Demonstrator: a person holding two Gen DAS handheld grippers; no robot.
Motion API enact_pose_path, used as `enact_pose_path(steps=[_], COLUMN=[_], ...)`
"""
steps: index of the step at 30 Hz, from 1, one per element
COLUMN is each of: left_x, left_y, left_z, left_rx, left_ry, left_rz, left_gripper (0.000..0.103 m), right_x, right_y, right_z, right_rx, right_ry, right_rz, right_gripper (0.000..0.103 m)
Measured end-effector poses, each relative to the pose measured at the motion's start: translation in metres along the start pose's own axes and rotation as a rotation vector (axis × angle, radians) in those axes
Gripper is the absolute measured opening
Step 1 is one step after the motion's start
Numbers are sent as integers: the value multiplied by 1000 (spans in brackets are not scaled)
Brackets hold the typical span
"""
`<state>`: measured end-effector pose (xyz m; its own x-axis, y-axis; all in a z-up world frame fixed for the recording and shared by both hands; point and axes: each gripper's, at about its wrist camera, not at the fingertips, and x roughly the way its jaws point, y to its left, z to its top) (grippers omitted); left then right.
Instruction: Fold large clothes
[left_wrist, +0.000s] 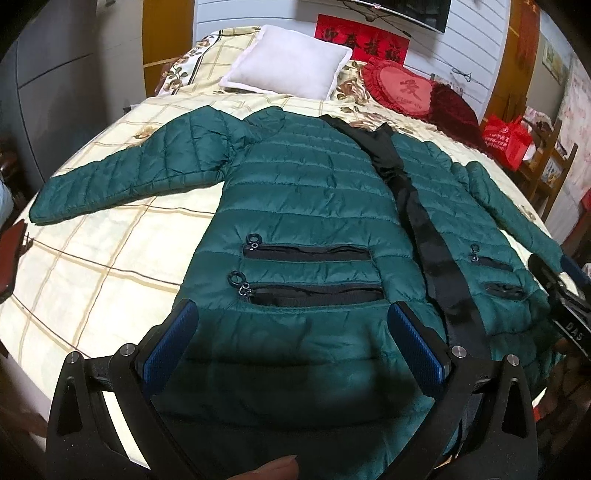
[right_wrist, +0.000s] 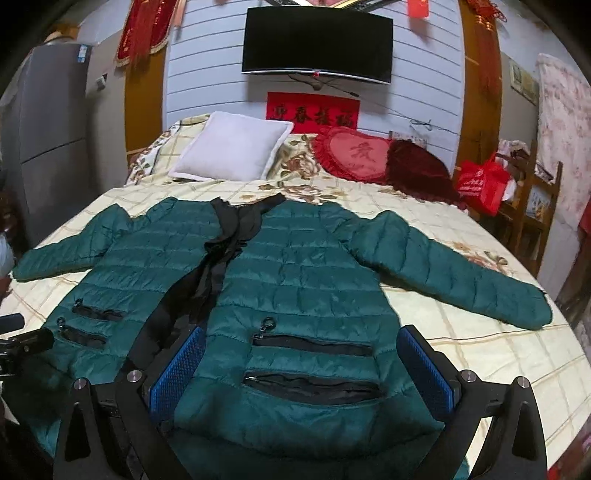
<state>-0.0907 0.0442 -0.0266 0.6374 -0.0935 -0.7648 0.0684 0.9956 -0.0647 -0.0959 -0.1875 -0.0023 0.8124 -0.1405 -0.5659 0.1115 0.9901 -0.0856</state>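
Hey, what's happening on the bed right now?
A person holds a hand-held gripper in each hand over a green jacket spread flat, front up, sleeves out, on the bed. The left gripper and right gripper hover open above the hem, holding nothing. No fold is made yet.

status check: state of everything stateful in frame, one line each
Green jacket: spread flat, front up, unfolded, sleeves out.
Upper pocket zip: closed.
Lower pocket zip: gaping open.
Left gripper: open, empty, above the hem.
Right gripper: open, empty.
TV: off.
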Motion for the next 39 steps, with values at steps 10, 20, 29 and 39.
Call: enact_pose_path(steps=[10,20,29,39], left_x=[5,6,5,5], left_y=[0,3,2,2], left_z=[0,1,0,0], left_rx=[10,4,4,-1], left_ry=[-1,-1,-1,-3], left_rz=[-1,-8,-9,-12], left_gripper=[103,103,103,103], right_x=[6,7,4,2], right_y=[3,1,3,-2], right_z=[-3,-4,-1,-1], right_rx=[-46,-45,-60,-50], right_ry=[42,41,29,21], right_rz=[-6,-17,-32,-44], right_gripper=[103,103,103,103])
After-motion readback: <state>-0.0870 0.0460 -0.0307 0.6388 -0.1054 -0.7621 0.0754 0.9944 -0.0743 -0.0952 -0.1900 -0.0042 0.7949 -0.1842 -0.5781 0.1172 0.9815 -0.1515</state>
